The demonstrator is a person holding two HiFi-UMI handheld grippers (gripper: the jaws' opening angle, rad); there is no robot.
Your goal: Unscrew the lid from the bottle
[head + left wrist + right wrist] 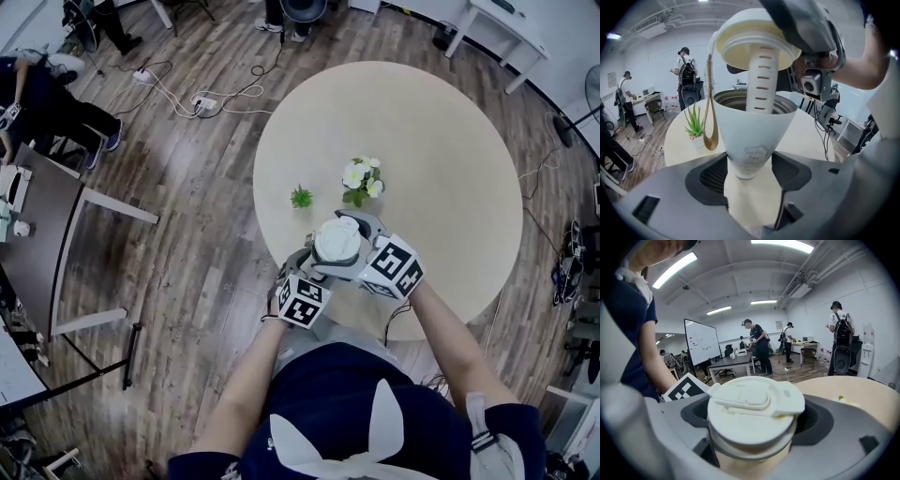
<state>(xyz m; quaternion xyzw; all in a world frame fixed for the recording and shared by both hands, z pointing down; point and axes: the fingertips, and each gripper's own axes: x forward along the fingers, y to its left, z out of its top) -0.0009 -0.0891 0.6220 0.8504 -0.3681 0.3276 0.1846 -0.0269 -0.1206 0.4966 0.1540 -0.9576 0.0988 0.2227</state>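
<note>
A cream bottle (750,136) stands upright between my left gripper's (747,168) jaws, which are shut on its narrow lower body. Its mouth is uncovered. The lid (754,44) hangs just above the mouth, tilted, with its slotted strainer tube (761,79) still reaching down inside. My right gripper (752,427) is shut on the lid (752,404) from the side. From the head camera, the lid (337,242) shows from above at the table's near edge, with the left gripper (314,272) and right gripper (364,246) close on either side. A gold strap (710,126) dangles beside the bottle.
On the round beige table (441,169) a small green plant (301,197) and a white flower pot (361,180) stand just beyond the bottle. A dark desk (37,234) is at the far left. Cables lie on the wooden floor. People stand in the background.
</note>
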